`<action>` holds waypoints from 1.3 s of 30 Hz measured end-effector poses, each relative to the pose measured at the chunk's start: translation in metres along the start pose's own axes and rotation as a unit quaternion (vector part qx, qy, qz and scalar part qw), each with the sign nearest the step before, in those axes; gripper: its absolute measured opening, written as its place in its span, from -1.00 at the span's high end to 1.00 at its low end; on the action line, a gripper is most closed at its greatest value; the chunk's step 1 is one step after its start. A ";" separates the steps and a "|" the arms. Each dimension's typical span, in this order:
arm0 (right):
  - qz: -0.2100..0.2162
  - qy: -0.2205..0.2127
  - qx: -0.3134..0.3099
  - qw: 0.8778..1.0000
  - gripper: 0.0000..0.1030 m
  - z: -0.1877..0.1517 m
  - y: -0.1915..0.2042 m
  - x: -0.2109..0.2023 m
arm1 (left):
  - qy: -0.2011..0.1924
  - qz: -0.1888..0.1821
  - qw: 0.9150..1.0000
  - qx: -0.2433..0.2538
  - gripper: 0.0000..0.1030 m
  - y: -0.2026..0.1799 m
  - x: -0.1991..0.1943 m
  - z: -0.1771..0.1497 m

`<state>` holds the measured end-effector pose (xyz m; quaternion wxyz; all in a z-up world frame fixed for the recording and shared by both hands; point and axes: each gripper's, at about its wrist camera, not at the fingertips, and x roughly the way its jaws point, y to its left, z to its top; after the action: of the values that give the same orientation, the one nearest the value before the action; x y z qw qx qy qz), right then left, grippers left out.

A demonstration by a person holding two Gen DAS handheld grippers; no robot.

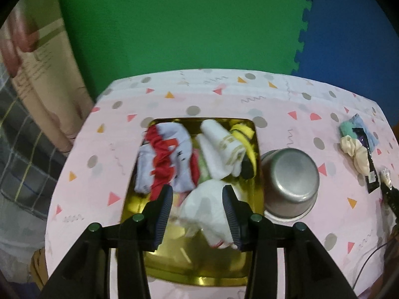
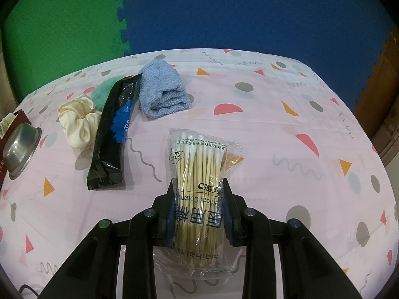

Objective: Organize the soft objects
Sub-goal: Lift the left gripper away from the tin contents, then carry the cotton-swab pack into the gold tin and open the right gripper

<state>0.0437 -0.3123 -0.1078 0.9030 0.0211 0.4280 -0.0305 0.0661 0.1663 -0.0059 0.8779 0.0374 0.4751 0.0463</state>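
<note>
1. From my left wrist view the gold tray (image 1: 258,191) is partly covered by the left gripper (image 1: 197,215); its near edge is cut by the finger mounts, and the whole view is motion-blurred.
2. Socks fill the tray: a red-and-white pair (image 1: 164,159) at the far left corner, a white roll with gold trim (image 1: 222,149) at the far middle, and a yellow piece (image 1: 245,137) at the far right corner, half hidden.
3. My left gripper stands wide and grips nothing; a white sock (image 1: 207,211) lies in the tray between the pads, and I cannot tell whether the right pad touches it.
4. An upturned steel bowl (image 1: 290,182) sits on the table (image 1: 99,154) just beside the tray's right edge.
5. My right gripper (image 2: 199,210) is narrow, clamped on a cotton-swab bag (image 2: 199,174); the bag's near end is crumpled under the mounts.
6. Toward the table's far left edge in the right wrist view: a blue towel (image 2: 162,92), a black packet (image 2: 112,134) overlapping a cream scrunchie (image 2: 78,122) and a green one (image 2: 104,89), mostly hidden.
</note>
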 end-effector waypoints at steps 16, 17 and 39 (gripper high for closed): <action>-0.026 0.008 -0.004 1.000 0.56 0.003 0.014 -0.015 | -0.009 0.031 0.998 -0.047 0.18 0.037 0.003 -0.046; -0.026 0.007 -0.005 1.000 0.56 0.004 0.017 -0.018 | -0.013 0.033 0.998 -0.047 0.18 0.039 0.003 -0.048; 0.077 -0.038 -0.088 0.992 0.56 0.047 0.150 -0.076 | -0.026 0.052 0.995 -0.087 0.18 0.082 -0.001 -0.067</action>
<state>0.0426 -0.1624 -0.0174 0.9166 -0.0267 0.3916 0.0758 0.0055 0.2490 -0.0327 0.8862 -0.0131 0.4440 0.1320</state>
